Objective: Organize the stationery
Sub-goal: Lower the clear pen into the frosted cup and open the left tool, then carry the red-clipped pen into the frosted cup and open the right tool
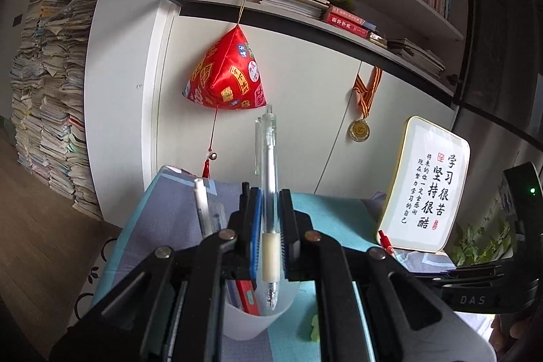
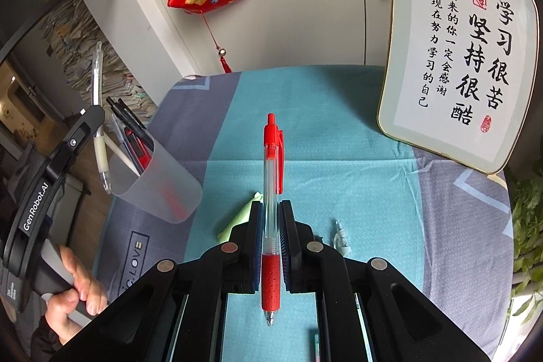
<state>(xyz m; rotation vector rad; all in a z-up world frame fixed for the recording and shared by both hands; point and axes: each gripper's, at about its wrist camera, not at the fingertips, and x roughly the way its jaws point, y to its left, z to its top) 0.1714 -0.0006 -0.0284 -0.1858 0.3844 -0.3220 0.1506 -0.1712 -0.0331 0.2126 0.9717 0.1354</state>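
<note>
Clamped between the left gripper's (image 1: 269,226) blue pads is a clear gel pen (image 1: 269,192), gripped near its pale rubber sleeve, tip toward the camera and clicker end pointing away. Its tip hangs just over the open mouth of the translucent pen cup (image 1: 253,311) directly beneath — the cup already holds a red pen, a white pen and some dark ones. From the right wrist view that pen stands nearly upright at the cup's near rim, so the drop appears to turn on keeping its long axis in line with the opening, tip down.

Over on the other side, the right gripper (image 2: 270,236) is clenched on a red retractable pen (image 2: 271,209), held just above its red grip, long axis running straight out along the fingers. Its cup (image 2: 159,185) lies well off to its left across the teal and grey tablecloth (image 2: 339,175) — the left hand (image 2: 73,287) is clearly the nearer one. A pale green eraser-like piece (image 2: 239,216) and a small clear cap (image 2: 341,236) lie on the cloth just beside the right gripper.
</note>
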